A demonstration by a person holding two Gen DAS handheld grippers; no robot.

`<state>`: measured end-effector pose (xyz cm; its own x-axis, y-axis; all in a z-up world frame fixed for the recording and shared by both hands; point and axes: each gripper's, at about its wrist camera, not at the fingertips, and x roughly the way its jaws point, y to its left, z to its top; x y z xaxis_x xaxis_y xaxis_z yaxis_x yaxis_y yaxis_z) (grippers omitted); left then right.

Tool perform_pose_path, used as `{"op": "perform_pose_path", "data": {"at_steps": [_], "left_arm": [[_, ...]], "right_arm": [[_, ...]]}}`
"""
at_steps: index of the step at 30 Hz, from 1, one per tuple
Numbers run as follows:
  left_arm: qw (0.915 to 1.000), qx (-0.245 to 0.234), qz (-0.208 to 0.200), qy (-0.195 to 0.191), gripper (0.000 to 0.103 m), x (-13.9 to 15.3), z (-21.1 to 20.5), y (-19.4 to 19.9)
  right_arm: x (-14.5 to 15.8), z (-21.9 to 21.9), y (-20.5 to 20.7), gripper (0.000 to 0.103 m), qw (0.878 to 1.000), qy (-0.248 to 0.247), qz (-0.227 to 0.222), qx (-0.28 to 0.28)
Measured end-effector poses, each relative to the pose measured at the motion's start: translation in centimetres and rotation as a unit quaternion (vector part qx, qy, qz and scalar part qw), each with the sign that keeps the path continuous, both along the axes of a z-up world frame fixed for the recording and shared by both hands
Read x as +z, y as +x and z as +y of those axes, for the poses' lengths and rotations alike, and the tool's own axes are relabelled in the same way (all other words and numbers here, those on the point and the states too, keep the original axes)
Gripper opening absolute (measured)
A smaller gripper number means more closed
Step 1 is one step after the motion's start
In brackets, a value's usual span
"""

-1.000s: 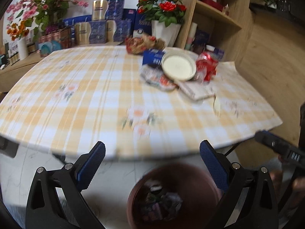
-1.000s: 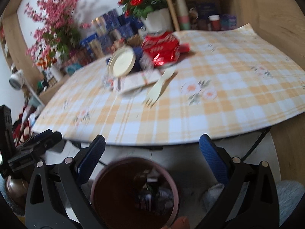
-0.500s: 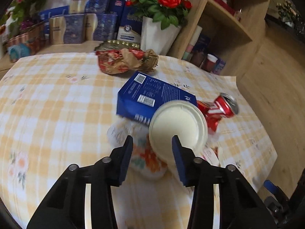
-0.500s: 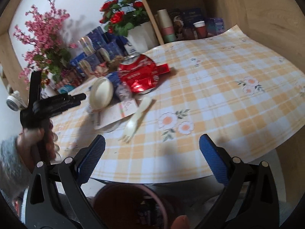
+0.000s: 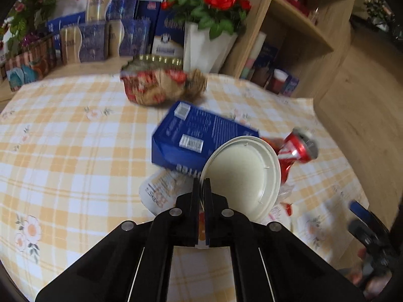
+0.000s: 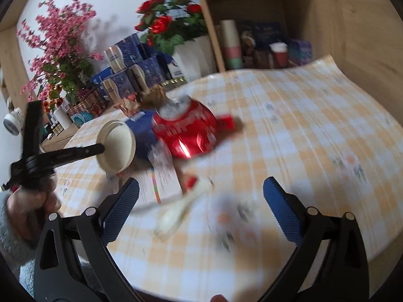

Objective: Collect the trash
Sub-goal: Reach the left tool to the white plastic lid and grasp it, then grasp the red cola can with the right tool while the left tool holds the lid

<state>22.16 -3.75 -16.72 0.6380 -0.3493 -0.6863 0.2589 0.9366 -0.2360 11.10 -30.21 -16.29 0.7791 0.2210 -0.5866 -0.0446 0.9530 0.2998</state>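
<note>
The white lid (image 5: 243, 176) is held tilted on edge above the trash pile near the middle of the checked tablecloth (image 5: 63, 151), its near rim pinched by the left gripper (image 5: 200, 188), whose jaws have just been closing and are now brought together on that rim. Only a thin edge is caught, so a slip or a swing of the lid under its own weight is judged likely once it is carried off. Just behind the lid lies the blue box (image 5: 199, 136), and beneath it a crumpled white wrapper (image 5: 161, 191); whether the wrapper is caught in the pinch as well cannot be told, and if it is, it may be dragged along and dropped short of the bin. The crushed red can (image 6: 186, 133) lies just beside the lid and could be knocked and rolled toward the table edge. The right gripper (image 6: 201, 201) is seen with jaws wide apart and nothing between them, above the pale plastic fork (image 6: 181, 209); the frame is blurred, so a hurried closing may miss the flat fork or push it away. The two grippers work near each other, and a collision is possible.
</note>
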Motion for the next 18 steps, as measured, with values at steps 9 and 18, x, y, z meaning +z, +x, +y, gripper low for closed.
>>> {"op": "perform_pose_path", "data": {"at_steps": [9, 18], "left_arm": [[0.9984, 0.051, -0.024, 0.007, 0.003, 3.3, 3.1, -2.6], [0.9964, 0.076, -0.028, -0.026, 0.003, 3.2, 7.5, -7.1]], "right_arm": [[0.7, 1.6, 8.9, 0.097, 0.992, 0.105, 0.04, -0.064], [-1.2, 3.5, 14.1, 0.097, 0.969, 0.165, 0.109, -0.147]]}}
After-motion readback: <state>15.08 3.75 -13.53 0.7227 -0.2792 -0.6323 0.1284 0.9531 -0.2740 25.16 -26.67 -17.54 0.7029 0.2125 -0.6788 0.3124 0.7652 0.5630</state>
